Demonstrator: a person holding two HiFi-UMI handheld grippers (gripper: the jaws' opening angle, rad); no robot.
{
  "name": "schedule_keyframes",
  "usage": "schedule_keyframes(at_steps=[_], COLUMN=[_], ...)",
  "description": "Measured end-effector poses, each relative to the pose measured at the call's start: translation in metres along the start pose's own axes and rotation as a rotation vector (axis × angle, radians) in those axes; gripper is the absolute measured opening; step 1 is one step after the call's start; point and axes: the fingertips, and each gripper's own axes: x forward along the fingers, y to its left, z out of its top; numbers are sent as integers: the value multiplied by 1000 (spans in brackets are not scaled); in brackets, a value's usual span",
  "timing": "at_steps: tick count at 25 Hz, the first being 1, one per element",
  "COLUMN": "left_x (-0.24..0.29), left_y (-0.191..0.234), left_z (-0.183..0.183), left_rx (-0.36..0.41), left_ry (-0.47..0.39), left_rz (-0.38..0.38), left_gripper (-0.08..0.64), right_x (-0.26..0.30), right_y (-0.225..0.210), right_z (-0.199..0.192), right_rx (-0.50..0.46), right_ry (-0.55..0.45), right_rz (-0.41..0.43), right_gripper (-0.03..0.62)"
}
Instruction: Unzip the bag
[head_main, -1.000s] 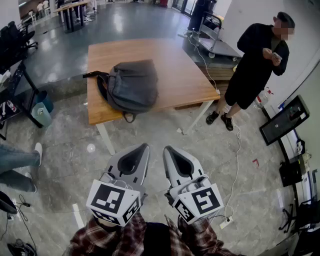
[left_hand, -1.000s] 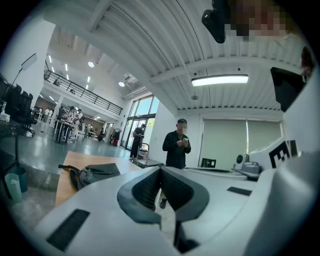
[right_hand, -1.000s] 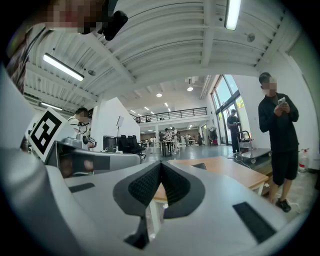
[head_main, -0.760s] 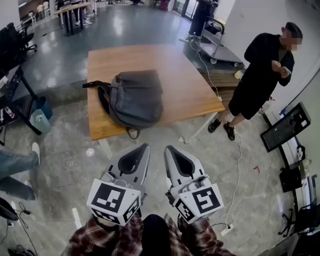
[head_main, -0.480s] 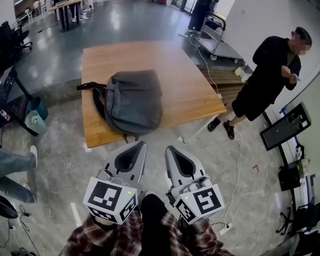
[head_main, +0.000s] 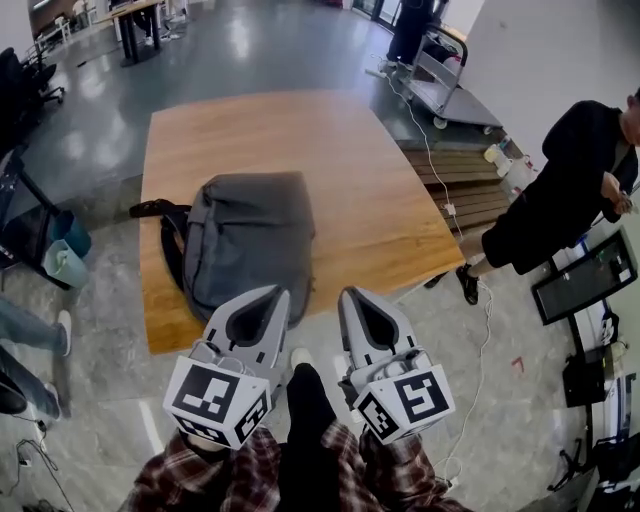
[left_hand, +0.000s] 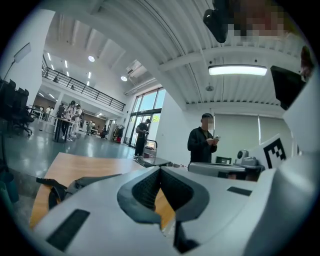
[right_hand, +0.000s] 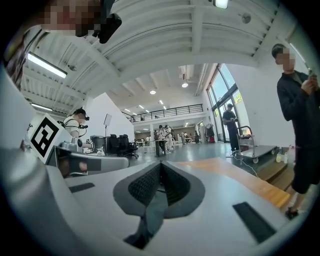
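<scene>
A grey backpack (head_main: 248, 240) lies flat on the wooden table (head_main: 300, 140), near its front edge, with black straps trailing off to the left. Its zip is not visible from here. My left gripper (head_main: 277, 293) hovers at the bag's near edge, jaws closed together, nothing in them. My right gripper (head_main: 350, 294) is beside it to the right, over the table's front edge, also shut and empty. In the left gripper view the backpack (left_hand: 85, 182) shows low at left behind the left gripper (left_hand: 160, 169). The right gripper (right_hand: 161, 165) faces the table (right_hand: 240, 175).
A person in black (head_main: 570, 200) stands right of the table, by a monitor (head_main: 585, 275) on the floor. A cart (head_main: 440, 70) stands behind the table, cables run across the floor at right. Chairs and a bin (head_main: 60, 262) sit at left.
The view has closed in on the table: the backpack now lies just beyond both grippers' tips, where a second ago floor separated them. Both grippers stayed shut.
</scene>
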Motion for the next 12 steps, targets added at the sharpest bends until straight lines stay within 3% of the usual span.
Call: schedule_keyframes(at_steps=[6,12], left_x=[103,161], left_y=[28,50], left_z=[29,31], left_rx=[-12,-11], left_ry=[-20,13], left_rz=[82,139], left_gripper=[9,9], right_x=[74,127], right_y=[-85,-126], right_z=[26,29], right_rx=[-22,-35], right_ry=[29,65], right_rz=[97,185], right_gripper=[11,11])
